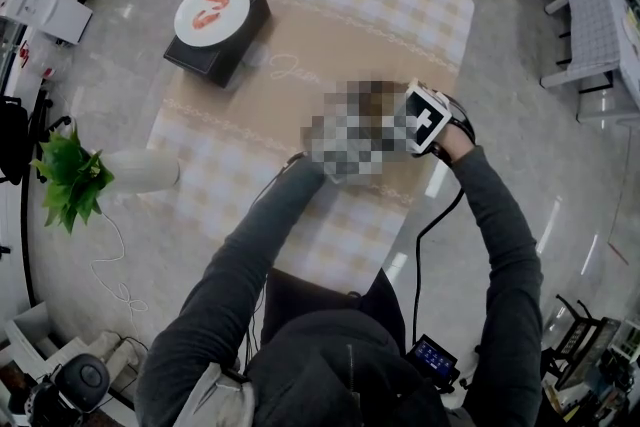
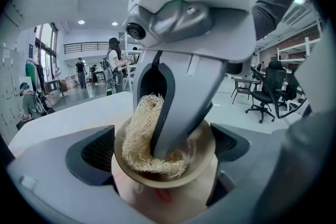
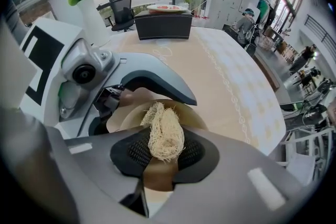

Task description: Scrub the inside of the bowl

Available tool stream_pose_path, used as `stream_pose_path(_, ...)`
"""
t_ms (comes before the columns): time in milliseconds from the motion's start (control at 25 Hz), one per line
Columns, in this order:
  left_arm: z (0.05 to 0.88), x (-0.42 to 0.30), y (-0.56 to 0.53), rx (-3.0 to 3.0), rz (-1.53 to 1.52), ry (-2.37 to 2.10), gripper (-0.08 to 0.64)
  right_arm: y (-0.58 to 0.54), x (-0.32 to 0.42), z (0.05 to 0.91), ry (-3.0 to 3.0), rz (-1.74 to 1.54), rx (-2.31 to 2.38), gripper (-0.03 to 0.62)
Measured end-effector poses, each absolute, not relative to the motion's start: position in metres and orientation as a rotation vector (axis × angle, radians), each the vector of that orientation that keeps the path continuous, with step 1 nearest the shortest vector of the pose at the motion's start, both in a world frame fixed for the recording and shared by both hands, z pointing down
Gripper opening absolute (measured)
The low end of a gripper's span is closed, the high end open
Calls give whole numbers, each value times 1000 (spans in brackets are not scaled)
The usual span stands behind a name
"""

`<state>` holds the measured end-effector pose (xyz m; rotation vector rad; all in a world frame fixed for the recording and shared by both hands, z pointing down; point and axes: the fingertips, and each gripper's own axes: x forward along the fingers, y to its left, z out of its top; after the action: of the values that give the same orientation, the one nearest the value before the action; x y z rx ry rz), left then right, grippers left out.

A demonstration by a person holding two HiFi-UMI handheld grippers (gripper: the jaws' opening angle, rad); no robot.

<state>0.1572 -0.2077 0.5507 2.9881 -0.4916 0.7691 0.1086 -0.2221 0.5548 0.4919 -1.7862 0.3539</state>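
The left gripper (image 2: 164,157) is clamped on the bowl (image 2: 157,182); the right gripper (image 3: 164,150) pinches the scrubber (image 3: 166,131) inside it. Pressing too hard could twist the bowl out of the left jaws.

I see checked tablecloth (image 1: 330,45) over tabletop. Black box (image 1: 215,55) near far left corner, white plate (image 1: 212,10) with red pattern on top. White vase (image 1: 140,171) holding green plant (image 1: 70,177) at my left edge, well apart from box. Black office chair (image 2: 273,93) in room behind.
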Motion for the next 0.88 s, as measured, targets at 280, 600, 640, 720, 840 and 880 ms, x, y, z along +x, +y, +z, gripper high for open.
stream_pose_path(280,551,157,-208,2988,770,-493,565,-223,114,560,-1796,366,523,89)
stream_pose_path(600,551,157,-208,2988,769,-493,565,-231,123,560,-1765,295,549,89)
stream_pose_path(640,551,157,-208,2988,769,-492,565,-231,124,560,-1761,290,551,89)
stream_pose_path(720,552,157,-208,2987,769,-492,565,-232,127,561,-1751,285,554,89)
stream_pose_path(840,552,157,-208,2986,770,-493,565,-233,133,561,-1736,291,560,89)
stream_pose_path(880,551,157,-208,2986,771,-493,566,-233,135,561,-1734,298,559,89)
